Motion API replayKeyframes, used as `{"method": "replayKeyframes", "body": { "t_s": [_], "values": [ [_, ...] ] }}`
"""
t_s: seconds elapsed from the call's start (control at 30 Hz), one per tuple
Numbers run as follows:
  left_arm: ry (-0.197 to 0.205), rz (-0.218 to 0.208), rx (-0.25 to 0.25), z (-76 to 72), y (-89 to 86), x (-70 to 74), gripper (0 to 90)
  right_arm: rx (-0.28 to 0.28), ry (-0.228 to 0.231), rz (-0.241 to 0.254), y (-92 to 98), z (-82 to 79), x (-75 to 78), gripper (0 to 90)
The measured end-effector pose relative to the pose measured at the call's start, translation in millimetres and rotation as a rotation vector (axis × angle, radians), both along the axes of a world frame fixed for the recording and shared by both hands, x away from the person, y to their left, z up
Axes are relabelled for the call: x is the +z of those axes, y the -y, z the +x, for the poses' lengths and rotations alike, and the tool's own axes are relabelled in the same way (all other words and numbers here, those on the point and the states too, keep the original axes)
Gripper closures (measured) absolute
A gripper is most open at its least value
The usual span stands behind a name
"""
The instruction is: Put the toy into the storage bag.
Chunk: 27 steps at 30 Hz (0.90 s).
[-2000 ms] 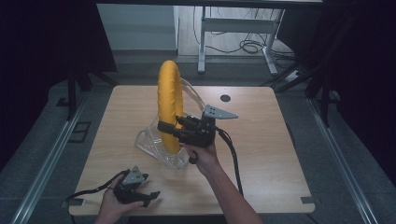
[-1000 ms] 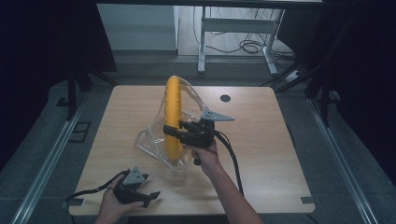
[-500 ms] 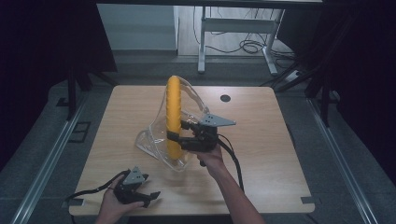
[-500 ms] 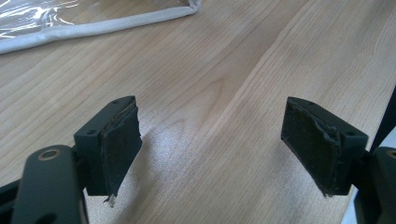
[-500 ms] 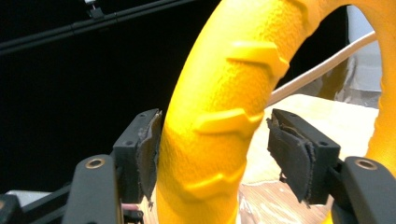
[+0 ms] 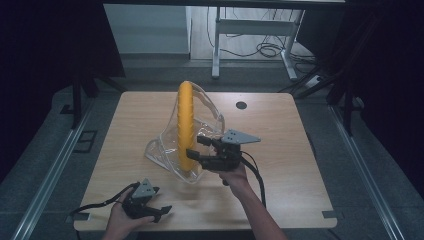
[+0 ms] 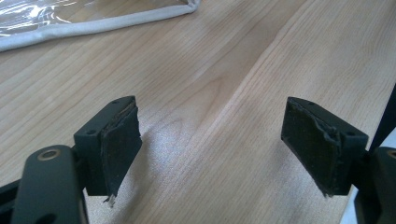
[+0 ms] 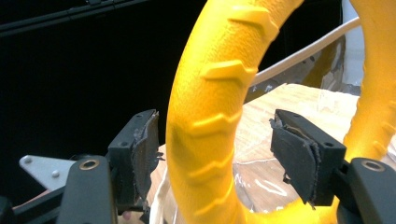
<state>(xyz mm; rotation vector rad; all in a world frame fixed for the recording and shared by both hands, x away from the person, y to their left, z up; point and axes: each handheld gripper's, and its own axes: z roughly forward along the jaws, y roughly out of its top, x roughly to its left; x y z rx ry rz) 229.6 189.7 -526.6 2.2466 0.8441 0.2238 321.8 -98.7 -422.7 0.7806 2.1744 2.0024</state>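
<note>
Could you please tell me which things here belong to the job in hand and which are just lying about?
In the job:
- yellow ring, upright in the bag
- clear bag around it
- right tongs, just opened, ring between the jaws, pads off it

Lying about:
- left tongs, open, resting near the table's front edge
- table
- round dark plug in the tabletop
- cables on the floor

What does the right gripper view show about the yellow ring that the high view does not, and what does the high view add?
The right gripper view shows raised tread marks on the yellow ring and a gap between each black pad and the ring; the jaws have just been opening around it. The high view shows the ring standing upright in a clear plastic bag on the wooden table, and the left gripper open near the table's front edge. Both show the right gripper at the ring, with the ring between its jaws.
</note>
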Motion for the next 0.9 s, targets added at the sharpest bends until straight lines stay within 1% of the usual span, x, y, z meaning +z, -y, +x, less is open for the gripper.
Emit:
{"method": "replayKeyframes", "body": {
  "t_s": [0.13,0.23,0.43,0.7,0.87,0.9],
  "values": [
    [0.000,0.001,0.001,0.1,-0.1,0.1,19.6,-0.016,0.018,-0.031,8.8,-5.7,-3.4,32.6],
    [-0.001,0.002,0.001,0.1,0.1,-0.1,19.6,-0.022,0.022,-0.038,17.0,-9.1,-6.0,32.6],
    [0.001,-0.001,0.005,-0.1,-0.2,0.5,19.6,-0.051,0.053,-0.086,36.2,-16.1,-12.5,33.0],
    [-0.005,-0.001,0.006,0.2,0.4,0.0,19.5,-0.090,0.032,-0.110,68.1,-20.6,-34.1,34.0],
    [-0.007,0.000,0.007,0.4,0.6,-0.1,19.5,-0.115,0.028,-0.125,83.9,-23.8,-45.1,34.2],
    [-0.008,-0.002,0.008,0.4,0.6,0.0,19.5,-0.121,0.020,-0.131,86.2,-24.4,-47.5,34.2]
  ]
}}
